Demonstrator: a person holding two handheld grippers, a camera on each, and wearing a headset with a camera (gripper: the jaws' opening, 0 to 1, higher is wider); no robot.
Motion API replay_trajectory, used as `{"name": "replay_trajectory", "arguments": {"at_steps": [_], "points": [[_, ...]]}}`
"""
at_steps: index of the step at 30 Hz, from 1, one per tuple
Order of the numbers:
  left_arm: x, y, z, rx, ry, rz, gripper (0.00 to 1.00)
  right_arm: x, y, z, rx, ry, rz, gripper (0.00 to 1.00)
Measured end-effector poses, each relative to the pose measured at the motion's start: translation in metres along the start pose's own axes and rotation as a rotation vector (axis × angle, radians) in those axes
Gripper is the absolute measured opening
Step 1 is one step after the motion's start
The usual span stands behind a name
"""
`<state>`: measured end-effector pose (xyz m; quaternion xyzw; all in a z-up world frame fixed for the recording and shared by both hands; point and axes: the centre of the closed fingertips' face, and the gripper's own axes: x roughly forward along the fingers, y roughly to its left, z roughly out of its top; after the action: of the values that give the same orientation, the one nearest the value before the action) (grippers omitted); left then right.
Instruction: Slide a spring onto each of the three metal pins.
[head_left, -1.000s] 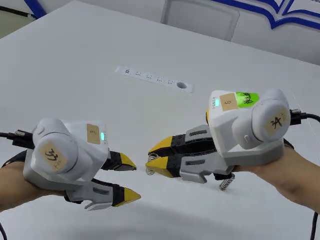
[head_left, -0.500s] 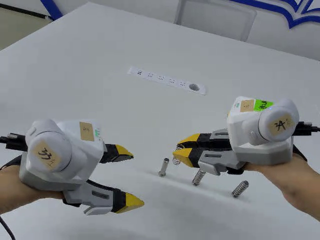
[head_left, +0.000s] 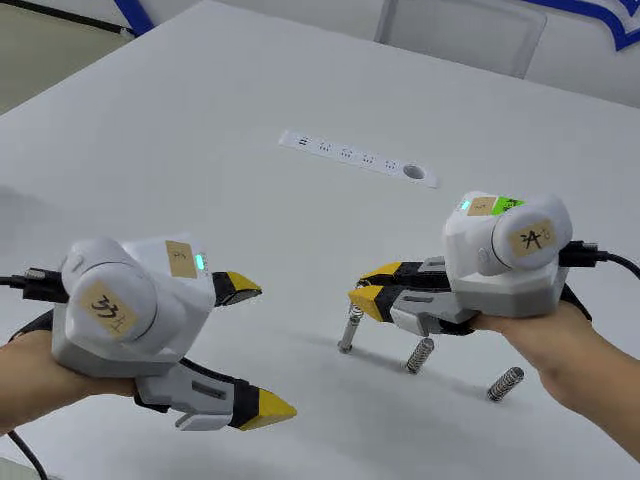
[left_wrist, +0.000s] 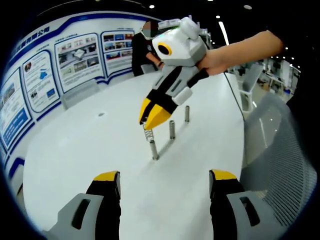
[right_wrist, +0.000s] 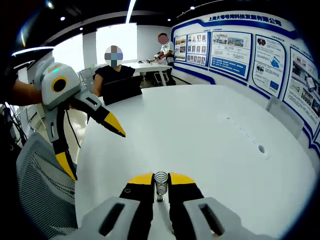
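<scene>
Just above pin (head_left: 349, 330), spring (left_wrist: 148, 134) pinched in right claw (head_left: 366, 298).

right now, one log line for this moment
right gripper shut on spring | spring just above bare pin | left gripper open, holding nothing

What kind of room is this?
Probably an office meeting or exhibition room: a big white table with a power strip, blue-framed display boards on the wall, and mesh office chairs.
</scene>
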<state>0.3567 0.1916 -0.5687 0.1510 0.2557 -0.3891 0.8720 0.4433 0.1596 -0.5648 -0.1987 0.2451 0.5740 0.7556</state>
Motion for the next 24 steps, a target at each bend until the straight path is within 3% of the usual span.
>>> {"name": "replay_trajectory", "arguments": {"at_steps": [3,6,15,24], "points": [[0.001,-0.002,0.002,-0.007,-0.007,-0.016,0.76,0.001,-0.002,-0.005,0.015,0.013,-0.003,0.11],[0.004,-0.003,-0.001,0.000,0.007,-0.014,0.78,0.001,0.001,-0.003,0.055,-0.007,0.011,0.11],[0.004,-0.001,-0.005,-0.001,0.016,-0.016,0.79,0.007,0.003,-0.011,0.033,0.017,0.010,0.11],[0.002,-0.003,-0.011,-0.010,0.031,-0.023,0.79,0.024,0.005,-0.031,0.007,0.072,0.017,0.11]]}}
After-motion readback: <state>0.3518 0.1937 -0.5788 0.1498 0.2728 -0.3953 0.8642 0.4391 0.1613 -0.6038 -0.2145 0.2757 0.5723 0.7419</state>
